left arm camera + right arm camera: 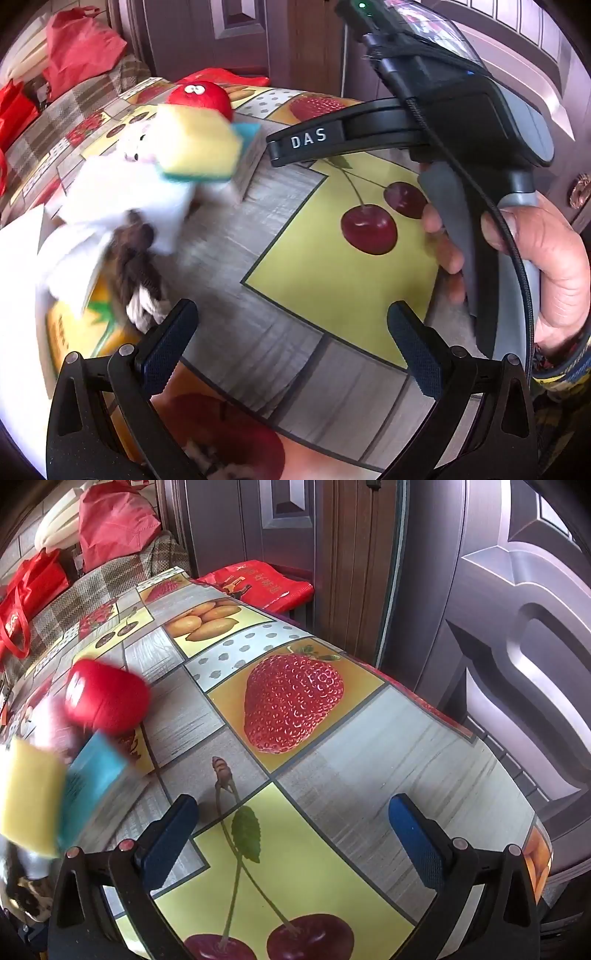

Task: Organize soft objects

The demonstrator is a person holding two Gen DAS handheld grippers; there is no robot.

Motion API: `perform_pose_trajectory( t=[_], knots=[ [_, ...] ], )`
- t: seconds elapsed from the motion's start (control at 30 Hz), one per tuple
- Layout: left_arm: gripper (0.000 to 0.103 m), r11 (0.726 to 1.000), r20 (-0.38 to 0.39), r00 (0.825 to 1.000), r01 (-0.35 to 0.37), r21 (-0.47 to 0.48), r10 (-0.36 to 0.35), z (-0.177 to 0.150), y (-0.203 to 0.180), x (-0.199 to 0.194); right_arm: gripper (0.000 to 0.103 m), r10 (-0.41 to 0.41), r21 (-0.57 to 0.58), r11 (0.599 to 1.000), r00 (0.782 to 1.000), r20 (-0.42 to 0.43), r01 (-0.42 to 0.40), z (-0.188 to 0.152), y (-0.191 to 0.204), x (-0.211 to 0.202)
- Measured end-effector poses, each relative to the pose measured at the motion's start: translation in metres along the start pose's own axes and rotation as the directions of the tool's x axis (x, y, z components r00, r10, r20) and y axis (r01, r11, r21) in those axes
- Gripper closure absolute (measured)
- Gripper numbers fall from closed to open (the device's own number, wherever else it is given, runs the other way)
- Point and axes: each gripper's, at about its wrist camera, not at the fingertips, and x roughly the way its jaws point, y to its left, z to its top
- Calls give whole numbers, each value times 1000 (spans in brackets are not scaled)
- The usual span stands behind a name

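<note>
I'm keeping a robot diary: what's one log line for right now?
left tongs: open, empty | right tongs: open, empty | yellow sponge: untouched on soft pile

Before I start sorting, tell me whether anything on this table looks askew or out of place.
The soft things sit in a loose heap on the table's left side: a yellow sponge lies tilted atop a white plush toy, beside a red plush ball. The picture is blurred there, so finer detail is unclear. Nothing looks spilled or damaged on the fruit-print tablecloth.

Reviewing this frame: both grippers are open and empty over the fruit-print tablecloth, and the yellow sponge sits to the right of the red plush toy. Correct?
One slip: the yellow sponge sits left of the red plush toy and nearer the camera, as the right wrist view shows. The rest holds: left gripper and right gripper are open and empty over the fruit-print tablecloth.
</note>
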Motion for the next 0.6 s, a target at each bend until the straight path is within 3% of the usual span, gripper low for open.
perform_pose_trajectory(
  t=[0.6],
  knots=[
    [1,1000,0,1000,3,-3,-3,-2,1,-2,0,-1,3,1000,1000,0,1,-3,-1,4]
  ],
)
